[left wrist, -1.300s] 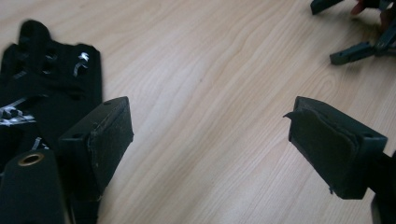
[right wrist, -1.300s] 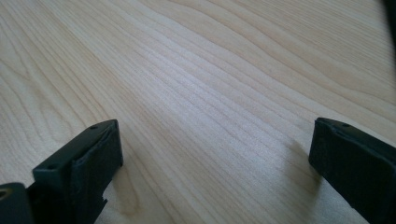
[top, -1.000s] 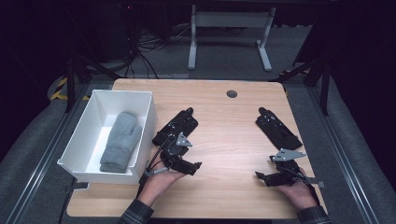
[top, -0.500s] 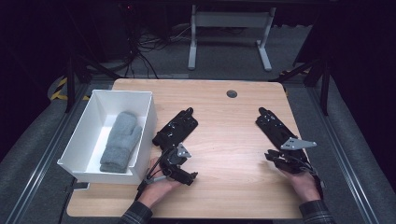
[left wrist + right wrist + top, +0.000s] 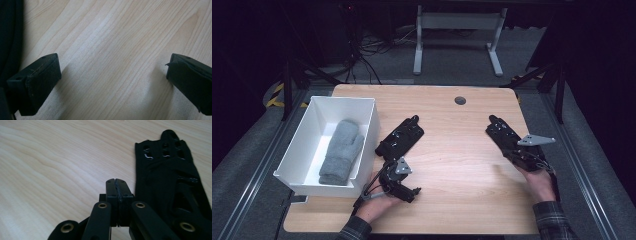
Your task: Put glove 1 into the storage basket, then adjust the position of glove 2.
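Two black gloves (image 5: 401,138) (image 5: 507,138) lie flat mid-desk and near its right edge, limp, light fabric best pinched at a cuff, as the left gripper (image 5: 401,186) gapes wide over bare wood and the right gripper (image 5: 116,185), clenched empty, hovers beside its glove.

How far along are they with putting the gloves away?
One grey mitten already lies in the white bin. Two black gloves are on the table. The left gripper is open over bare wood; the right gripper is shut, empty, beside its glove. Neither is held.
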Demonstrator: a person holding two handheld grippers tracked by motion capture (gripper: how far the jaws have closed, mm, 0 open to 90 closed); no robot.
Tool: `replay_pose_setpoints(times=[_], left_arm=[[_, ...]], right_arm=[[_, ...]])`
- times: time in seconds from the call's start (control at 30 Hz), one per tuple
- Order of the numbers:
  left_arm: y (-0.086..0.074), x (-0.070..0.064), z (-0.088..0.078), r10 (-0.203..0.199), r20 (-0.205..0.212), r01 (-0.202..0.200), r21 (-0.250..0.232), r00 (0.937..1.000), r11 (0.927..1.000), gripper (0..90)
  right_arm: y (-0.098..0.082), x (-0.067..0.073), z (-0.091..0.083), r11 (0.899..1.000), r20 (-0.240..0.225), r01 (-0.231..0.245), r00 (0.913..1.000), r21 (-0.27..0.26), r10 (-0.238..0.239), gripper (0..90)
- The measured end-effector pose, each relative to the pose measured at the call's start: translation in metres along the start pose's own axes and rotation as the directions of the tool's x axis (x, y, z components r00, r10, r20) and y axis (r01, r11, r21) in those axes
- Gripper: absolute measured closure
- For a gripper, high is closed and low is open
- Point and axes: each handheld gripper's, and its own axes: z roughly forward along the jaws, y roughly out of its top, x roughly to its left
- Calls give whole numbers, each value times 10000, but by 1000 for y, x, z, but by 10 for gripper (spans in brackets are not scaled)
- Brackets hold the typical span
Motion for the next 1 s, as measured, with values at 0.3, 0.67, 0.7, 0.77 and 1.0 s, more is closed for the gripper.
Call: replay_pose_setpoints(times=[0.3,0.67,0.7,0.77,1.0], left_arm=[[0,0,0,-14,-7,14,-5,10000,10000,0],[0,0,0,-27,-8,27,-15,10000,10000,2],[0,0,0,-23,-7,23,-8,10000,10000,2],[0,0,0,-27,-19,27,-14,10000,10000,3],[0,0,0,-28,-41,28,-15,10000,10000,5]], right_arm=[[6,-32,18,9987,663,-360,9972,352,336,900],[-3,-42,36,9917,670,-487,9969,1191,409,900],[-3,-42,36,9917,675,-480,9969,1195,401,900],[-4,-41,36,9915,612,-457,9974,1217,384,900],[-4,-34,34,9907,395,-241,9990,1336,190,900]])
